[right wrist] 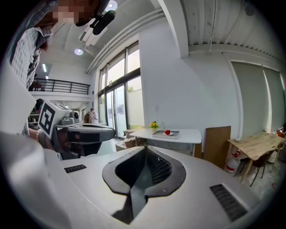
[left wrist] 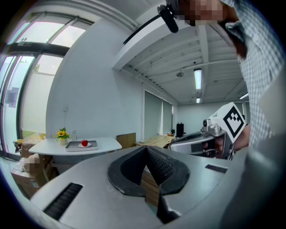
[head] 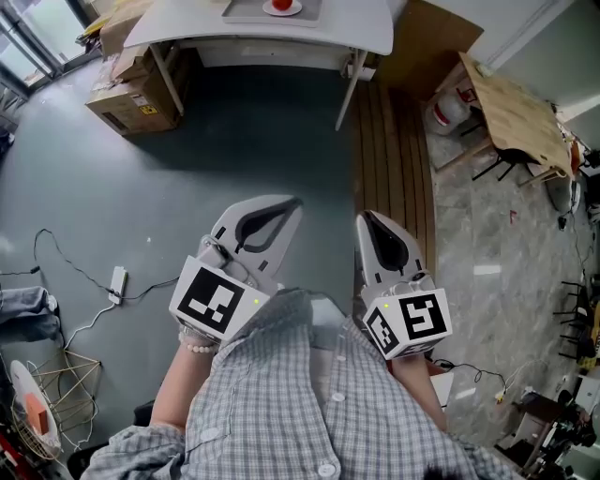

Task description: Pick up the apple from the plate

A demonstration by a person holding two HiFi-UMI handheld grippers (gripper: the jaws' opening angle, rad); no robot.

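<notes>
Trouble would come if left gripper (head: 292,202) and right gripper (head: 365,217), jaws pressed together and empty, reach the far-ahead apple (head: 281,5) unopened and knock it off its plate (head: 295,10).

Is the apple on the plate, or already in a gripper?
On the plate: the apple rests on it, on the tray atop the far table.

The head view looks steeply down on the left gripper (head: 289,202) and right gripper (head: 366,218), both close below, with the white table (head: 361,28) far off at its top edge. Both gripper views face level along their own jaws toward that same distant table, and each catches the other gripper alongside.
</notes>
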